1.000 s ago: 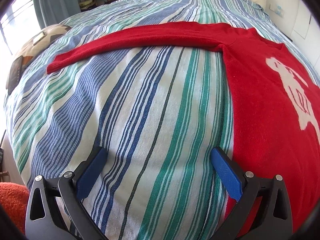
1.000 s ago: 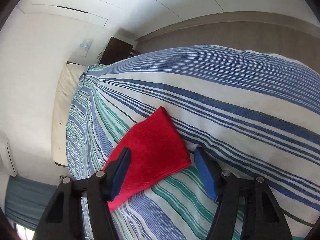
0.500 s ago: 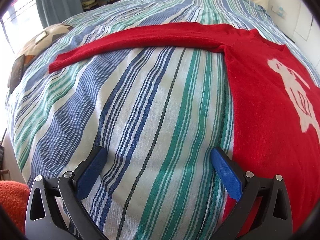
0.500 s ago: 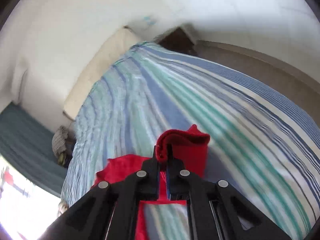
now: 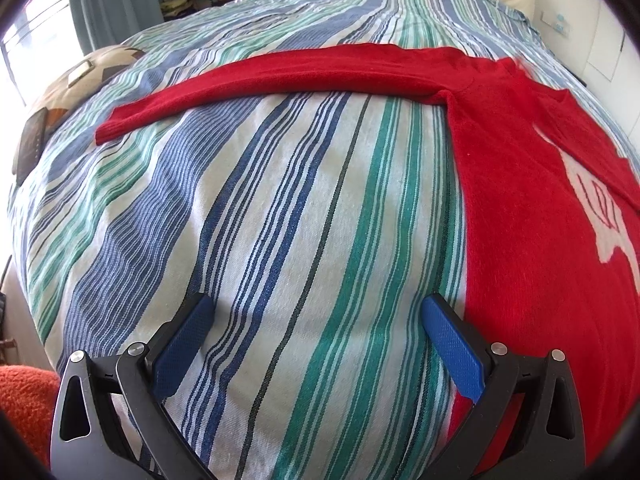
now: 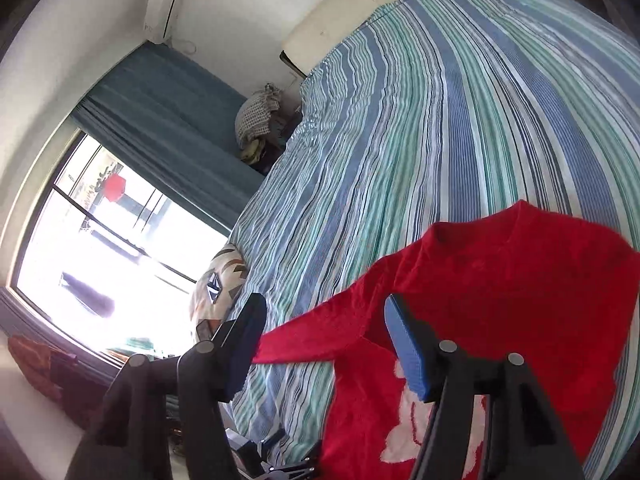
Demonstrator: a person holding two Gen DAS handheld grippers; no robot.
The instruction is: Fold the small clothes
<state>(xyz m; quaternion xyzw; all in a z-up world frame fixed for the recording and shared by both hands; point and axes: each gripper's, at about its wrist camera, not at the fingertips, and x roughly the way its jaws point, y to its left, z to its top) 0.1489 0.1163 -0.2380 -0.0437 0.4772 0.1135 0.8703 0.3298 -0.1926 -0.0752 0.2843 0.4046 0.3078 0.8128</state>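
progress: I'm barely starting, red sweater lying mostly unfolded ahead | left gripper gaping, empty | right gripper gaping, empty | left sleeve waiting, stretched out

A home bedroom: striped bed, curtained window, wall air-conditioner.

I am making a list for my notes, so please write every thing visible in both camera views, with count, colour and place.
Red knitted sweater with white figure: one, red, spread on the bed; one sleeve stretched out sideways, the other folded across the chest.
Striped bedcover: one, blue, green and white, over the whole bed.
Patterned cushion: one, cream with dark shapes, bed edge near the window.
Curtain: one, blue-grey, beside the window.
Pile of clothes: one, grey checked on top, beyond the bed's far corner.
Air conditioner: one, white, high on the wall.
Left claw: open, above the bedcover.
Right claw: open, above the sweater.
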